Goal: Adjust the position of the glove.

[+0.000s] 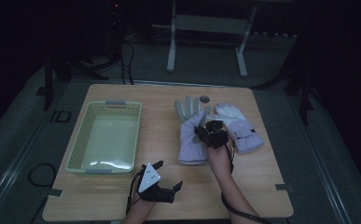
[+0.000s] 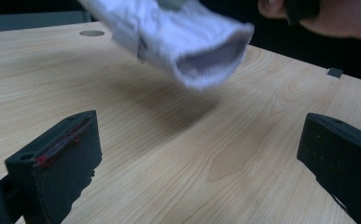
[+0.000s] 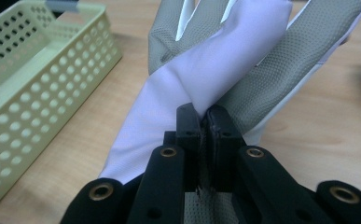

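High view takes in the wooden bench (image 1: 257, 186) first, the broadest thing under both grippers. Ahead and to the left of the left gripper (image 1: 169, 175) sits a pale green perforated basket (image 1: 82, 140), empty, its open top ready to receive things; likely that is where the gloves are bound. Ahead of the right gripper (image 1: 201, 132) lie two white gloves. The nearer glove (image 1: 187, 140), white with grey textured fingers, is in that gripper's hold: in the right gripper view the jaws are pressed together on a fold of its fabric (image 3: 206, 79), pinching it near the middle so the cloth bunches and twists, which suggests a lift is under way. The second glove (image 1: 241, 126) lies flat just to the right of that gripper, untouched. The left gripper rests low near the bench edge, jaws spread wide and holding nothing, seemingly waiting; its view looks toward a glove cuff (image 2: 206, 51) raised beyond its jaws.
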Available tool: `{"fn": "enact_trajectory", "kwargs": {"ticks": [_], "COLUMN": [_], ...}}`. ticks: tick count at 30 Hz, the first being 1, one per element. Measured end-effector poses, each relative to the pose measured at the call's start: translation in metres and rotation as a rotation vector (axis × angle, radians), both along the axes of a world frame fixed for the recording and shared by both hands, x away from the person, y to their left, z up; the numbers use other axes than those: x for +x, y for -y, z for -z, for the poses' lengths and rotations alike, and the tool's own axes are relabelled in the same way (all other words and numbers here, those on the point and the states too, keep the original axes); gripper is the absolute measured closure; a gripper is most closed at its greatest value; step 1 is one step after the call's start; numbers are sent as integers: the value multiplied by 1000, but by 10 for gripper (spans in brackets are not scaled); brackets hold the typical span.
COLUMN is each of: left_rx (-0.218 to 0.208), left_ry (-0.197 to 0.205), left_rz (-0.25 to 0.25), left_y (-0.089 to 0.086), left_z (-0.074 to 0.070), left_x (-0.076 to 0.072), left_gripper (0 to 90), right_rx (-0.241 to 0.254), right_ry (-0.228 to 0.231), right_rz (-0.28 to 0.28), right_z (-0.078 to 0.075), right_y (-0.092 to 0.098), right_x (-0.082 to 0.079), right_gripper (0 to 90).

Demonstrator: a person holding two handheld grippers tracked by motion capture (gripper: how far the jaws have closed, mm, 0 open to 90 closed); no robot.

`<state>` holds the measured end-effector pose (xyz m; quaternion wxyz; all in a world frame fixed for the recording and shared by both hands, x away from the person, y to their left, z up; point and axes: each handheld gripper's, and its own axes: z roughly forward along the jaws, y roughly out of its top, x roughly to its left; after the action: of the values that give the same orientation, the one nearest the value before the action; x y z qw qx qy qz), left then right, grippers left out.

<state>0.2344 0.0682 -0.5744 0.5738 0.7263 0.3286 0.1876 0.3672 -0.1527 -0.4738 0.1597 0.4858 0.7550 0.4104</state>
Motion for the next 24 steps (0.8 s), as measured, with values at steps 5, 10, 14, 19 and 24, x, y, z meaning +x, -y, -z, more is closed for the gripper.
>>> {"fn": "enact_trajectory", "kwargs": {"ticks": [5, 10, 14, 19, 24], "left_rx": [0, -3, -4, -4, -4], "left_ry": [1, 0, 0, -1, -2], "left_rz": [0, -1, 1, 1, 1], "left_y": [0, 0, 0, 0, 0], "left_z": [0, 0, 0, 0, 0], "left_x": [0, 0, 0, 0, 0], "left_gripper": [0, 0, 0, 0, 0], "right_rx": [-7, -28, -63, -39, -44], "right_ry": [-53, -99, -121, -148, -125], "right_rz": [27, 50, 68, 73, 48], "right_z": [23, 44, 58, 62, 54], "right_y": [-8, -14, -15, -12, -4], "right_x": [1, 9, 13, 17, 18], "right_gripper": [850, 848, 840, 737, 635]}}
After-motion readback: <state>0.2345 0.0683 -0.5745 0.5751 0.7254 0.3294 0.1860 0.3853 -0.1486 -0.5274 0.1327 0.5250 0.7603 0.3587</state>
